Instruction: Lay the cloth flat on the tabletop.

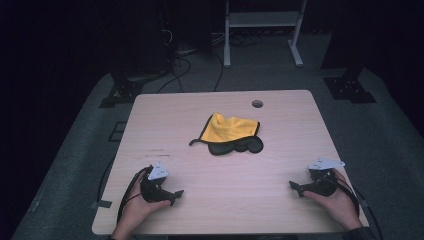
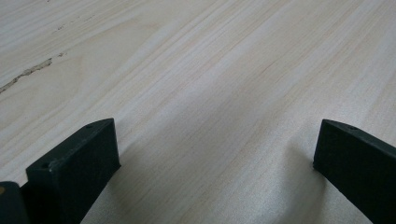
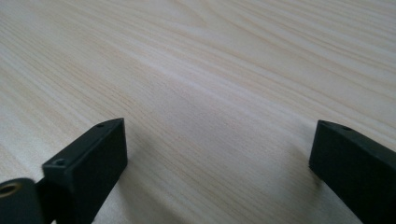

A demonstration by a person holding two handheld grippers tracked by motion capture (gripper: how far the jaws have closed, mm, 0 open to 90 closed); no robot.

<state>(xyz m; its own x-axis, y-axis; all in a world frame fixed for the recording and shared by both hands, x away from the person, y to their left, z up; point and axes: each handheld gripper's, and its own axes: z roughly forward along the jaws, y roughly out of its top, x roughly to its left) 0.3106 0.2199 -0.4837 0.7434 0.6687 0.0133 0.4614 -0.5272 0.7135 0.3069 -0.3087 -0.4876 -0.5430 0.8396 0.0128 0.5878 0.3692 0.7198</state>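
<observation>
Pale wood-grain table [image 1: 220, 200] carries a crumpled yellow cloth with black edging [image 1: 230, 129] just beyond its middle, lying partly over a flat black fabric piece [image 1: 239, 145] and a little short of the round cable hole [image 1: 257, 103] near the far edge. Well apart from that cloth, the left tool [image 1: 176, 194] rests in a hand at the near left of the table and the right tool [image 1: 294, 187] in a hand at the near right, the 2 pointing inward toward each other. Both gripper views show the black jaws spread wide over bare wood, with nothing between them.
</observation>
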